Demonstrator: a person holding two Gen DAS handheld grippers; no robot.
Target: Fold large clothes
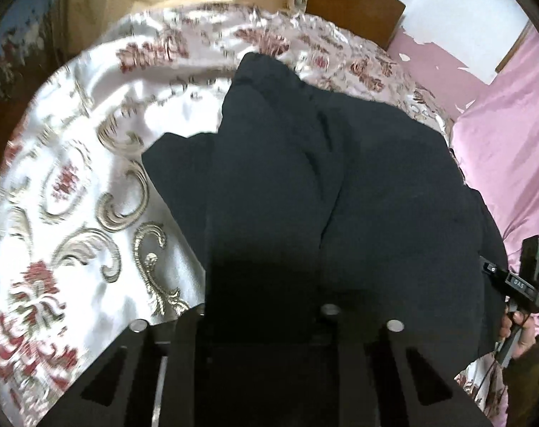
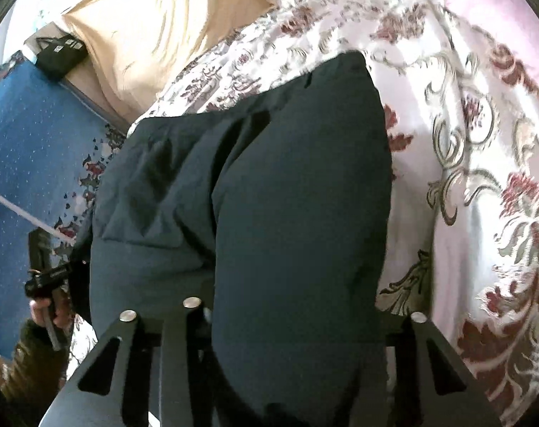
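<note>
Nearest the lens: left gripper point(image 1: 262, 315), fingers clenched on a near edge of the dark garment point(image 1: 322, 185), cloth bunched between them and lifted toward the camera. Right gripper point(image 2: 301, 311) likewise grasping the garment's near edge, a thick fold filling the gap between its fingers. Garment: black to deep navy, heavy, padded-looking, partly doubled over, far end lying on the bed's floral satin bedspread point(image 1: 91, 163), near end raised off it. Beyond: cream pillow point(image 2: 155, 25), pink sheet point(image 1: 511, 135), brown headboard point(image 1: 354, 3), blue patterned fabric point(image 2: 31, 135) with a small black device point(image 2: 59, 53) on a ledge beside the pillow. A hand point(image 2: 43, 315) on the left gripper's handle, at the right-wrist view's left edge. Risks, judged: slippery satin letting the far end slide instead of folding; bulky cloth working loose from a shallow pinch; uneven lift skewing the crease. Writing: small white lettering on the other gripper's body, apparently "DAS", blurred; nothing else legible.
</note>
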